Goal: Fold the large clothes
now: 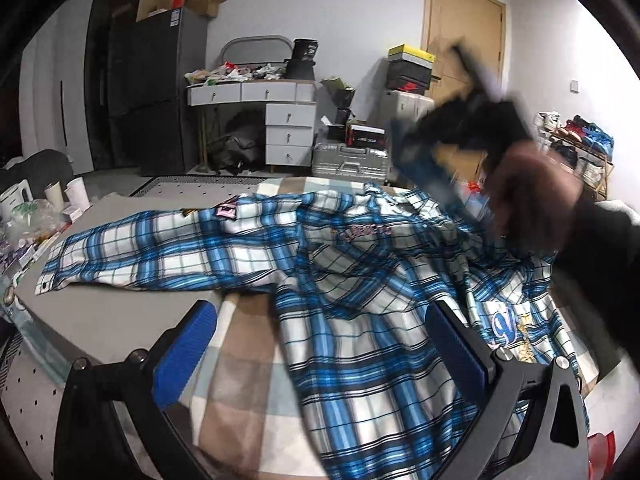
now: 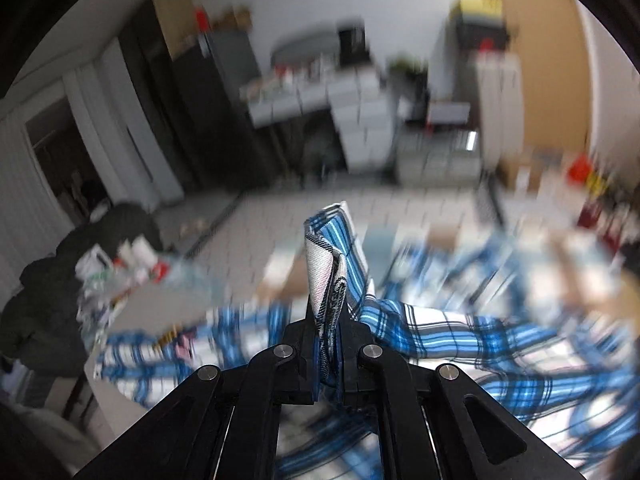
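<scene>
Nearest, left hand-held gripper [image 1: 320,344]: jaws spread wide, blue pads [image 1: 188,348] bare, nothing between them, poised just above the near part of the plaid shirt [image 1: 360,320]. Under its left pad, a brown-and-cream checked cloth [image 1: 240,380] covering the table [image 1: 120,320], grey top bare at the left.

Blue, white and black plaid shirt spread over that cloth, crumpled through the middle and right. One sleeve [image 1: 160,252] stretched flat toward the left, cuff near the table's left edge. Pink patch [image 1: 226,211] on the far edge of the sleeve; pink lettering across the middle of the shirt.

Right hand-held gripper [image 2: 326,320]: jaws closed narrow on a folded edge of the shirt [image 2: 332,264], cloth standing up between the fingers and trailing down to the right. Same gripper blurred in the left wrist view [image 1: 460,128], gripped by a hand [image 1: 532,196] in a dark sleeve, raised over the shirt's far right part, a strip of plaid hanging from it.

Far left of table: cups and packaging [image 1: 36,208]. Beyond, on the floor: white drawer desk [image 1: 280,120], silver cases [image 1: 352,160], stacked shoe boxes [image 1: 410,68], dark cabinet [image 1: 152,96], wooden door [image 1: 464,32].
</scene>
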Demonstrator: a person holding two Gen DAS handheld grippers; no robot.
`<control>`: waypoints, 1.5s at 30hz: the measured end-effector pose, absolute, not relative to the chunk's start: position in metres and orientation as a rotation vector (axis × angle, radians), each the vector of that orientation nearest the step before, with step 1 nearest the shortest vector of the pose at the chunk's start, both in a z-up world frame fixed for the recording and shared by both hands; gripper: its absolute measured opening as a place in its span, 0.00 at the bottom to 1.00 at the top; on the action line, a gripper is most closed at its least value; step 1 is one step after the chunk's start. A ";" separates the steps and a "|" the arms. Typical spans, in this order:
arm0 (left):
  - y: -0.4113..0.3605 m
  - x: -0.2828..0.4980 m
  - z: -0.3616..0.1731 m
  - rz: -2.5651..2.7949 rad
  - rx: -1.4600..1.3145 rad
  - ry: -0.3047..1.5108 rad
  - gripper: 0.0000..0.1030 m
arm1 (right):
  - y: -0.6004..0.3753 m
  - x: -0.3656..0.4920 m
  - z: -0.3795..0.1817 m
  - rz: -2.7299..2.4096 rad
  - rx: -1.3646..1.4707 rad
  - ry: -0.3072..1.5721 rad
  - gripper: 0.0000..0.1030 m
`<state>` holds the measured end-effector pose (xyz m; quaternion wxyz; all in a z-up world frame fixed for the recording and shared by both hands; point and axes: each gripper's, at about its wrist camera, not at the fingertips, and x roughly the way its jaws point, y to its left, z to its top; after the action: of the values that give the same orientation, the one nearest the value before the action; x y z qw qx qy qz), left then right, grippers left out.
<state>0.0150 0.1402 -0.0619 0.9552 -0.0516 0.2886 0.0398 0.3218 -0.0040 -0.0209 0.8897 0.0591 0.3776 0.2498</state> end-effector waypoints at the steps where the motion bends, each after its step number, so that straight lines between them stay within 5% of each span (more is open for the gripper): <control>1: 0.144 0.015 -0.064 0.084 -0.113 0.589 0.99 | 0.007 0.325 -0.049 0.516 0.121 0.838 0.05; 8: 0.154 0.011 -0.072 0.092 -0.124 0.610 0.99 | 0.029 0.330 -0.139 0.498 0.105 0.957 0.10; 10: 0.152 0.012 -0.074 0.087 -0.124 0.619 0.99 | 0.038 0.327 -0.150 0.554 0.129 0.985 0.27; 11: 0.152 0.013 -0.073 0.082 -0.126 0.622 0.99 | 0.042 0.327 -0.153 0.583 0.134 1.006 0.48; 12: 0.152 0.012 -0.073 0.076 -0.127 0.623 0.99 | 0.044 0.325 -0.154 0.624 0.148 1.028 0.58; 18: 0.147 0.010 -0.067 0.060 -0.119 0.596 0.99 | -0.013 0.288 -0.100 0.801 0.243 0.894 0.61; 21: 0.140 0.012 -0.064 0.046 -0.115 0.592 0.99 | -0.085 0.282 -0.063 0.584 0.179 0.700 0.86; 27: 0.117 0.017 -0.065 0.006 -0.087 0.603 0.99 | -0.229 0.308 -0.072 0.084 0.136 0.806 0.84; 35: 0.084 0.020 -0.058 -0.022 -0.007 0.611 0.99 | -0.248 0.330 -0.162 -0.016 -0.015 1.088 0.75; 43: 0.079 0.033 -0.053 0.041 0.057 0.581 0.99 | -0.204 0.259 -0.097 -0.029 -0.094 0.733 0.74; 45: 0.087 0.042 -0.052 0.073 0.041 0.592 0.99 | -0.193 0.238 -0.085 -0.001 -0.098 0.661 0.81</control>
<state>0.0421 0.0873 -0.0524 0.9556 0.0203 0.2918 0.0361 0.2379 -0.1934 -0.0846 0.9447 -0.0482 0.3244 -0.0005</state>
